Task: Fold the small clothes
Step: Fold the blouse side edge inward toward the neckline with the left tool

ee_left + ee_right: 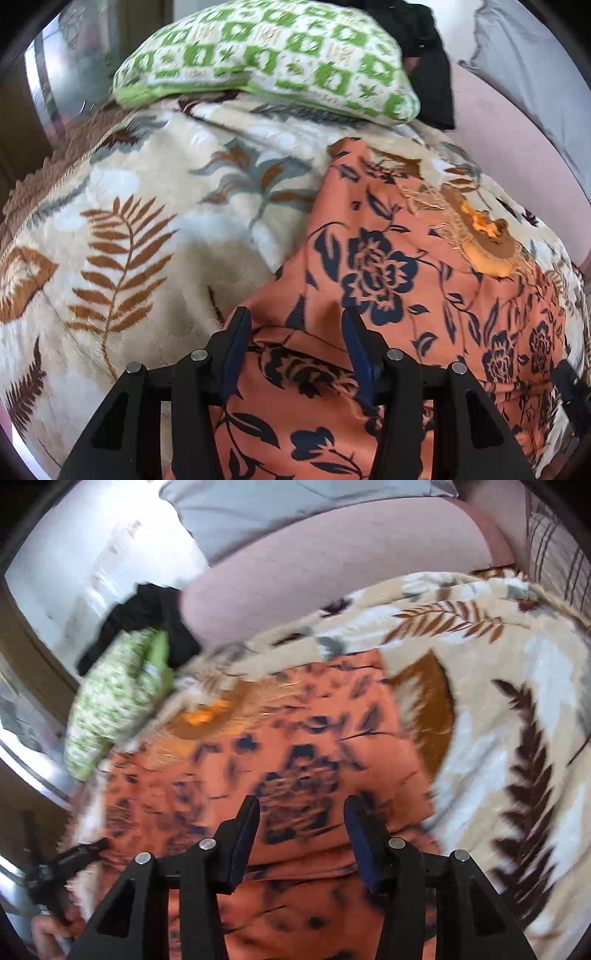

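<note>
From the left wrist, the left gripper [295,325] pointed down over the near part of an orange floral garment [388,266], the piece to be folded. Its jaws stood apart with nothing pinched: the cloth lay under and between the blue pads, and a raised fold crossed the gap, but neither pad pressed on it. The garment was spread on a cream leaf-patterned blanket [155,206], most likely because the soft flat bed gave room to lay it out. An embroidered neckline with a yellow-orange patch [480,236] lay toward the far right of the garment. Beyond it, a folded green-and-white patterned cloth [273,59] rested at the blanket's far edge with a black garment [432,74] just behind, seemingly set aside out of the working area.

From the right wrist, the picture was smeared, as a moving hand would give. The right gripper [301,812] hovered over the same orange floral garment [288,738], jaws apart and empty, a fold edge lying below them. At lower left the left gripper [70,860] showed with a hand [48,934] on it, near the garment's other side, probably so both could lift opposite edges together.
</note>
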`<move>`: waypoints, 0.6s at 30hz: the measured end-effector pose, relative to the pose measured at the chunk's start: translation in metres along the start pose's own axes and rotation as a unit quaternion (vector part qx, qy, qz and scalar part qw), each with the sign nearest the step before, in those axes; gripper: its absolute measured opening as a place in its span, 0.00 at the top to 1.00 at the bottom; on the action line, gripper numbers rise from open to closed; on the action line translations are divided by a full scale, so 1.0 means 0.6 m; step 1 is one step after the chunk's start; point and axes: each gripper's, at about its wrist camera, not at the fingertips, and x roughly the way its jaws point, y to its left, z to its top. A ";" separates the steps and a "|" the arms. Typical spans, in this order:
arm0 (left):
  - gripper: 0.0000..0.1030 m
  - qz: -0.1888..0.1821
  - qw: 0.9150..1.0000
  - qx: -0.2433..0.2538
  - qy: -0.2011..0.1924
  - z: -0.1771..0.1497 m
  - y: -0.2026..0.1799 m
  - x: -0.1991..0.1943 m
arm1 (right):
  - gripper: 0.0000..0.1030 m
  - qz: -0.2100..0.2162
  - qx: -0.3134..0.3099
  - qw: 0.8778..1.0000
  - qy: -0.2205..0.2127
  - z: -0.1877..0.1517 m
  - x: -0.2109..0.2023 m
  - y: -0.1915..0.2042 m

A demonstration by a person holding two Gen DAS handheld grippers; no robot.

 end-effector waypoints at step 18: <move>0.43 0.013 0.999 0.025 0.018 -0.016 0.003 -0.021 | 0.50 0.099 -0.041 0.982 0.152 -0.126 -0.031 0.118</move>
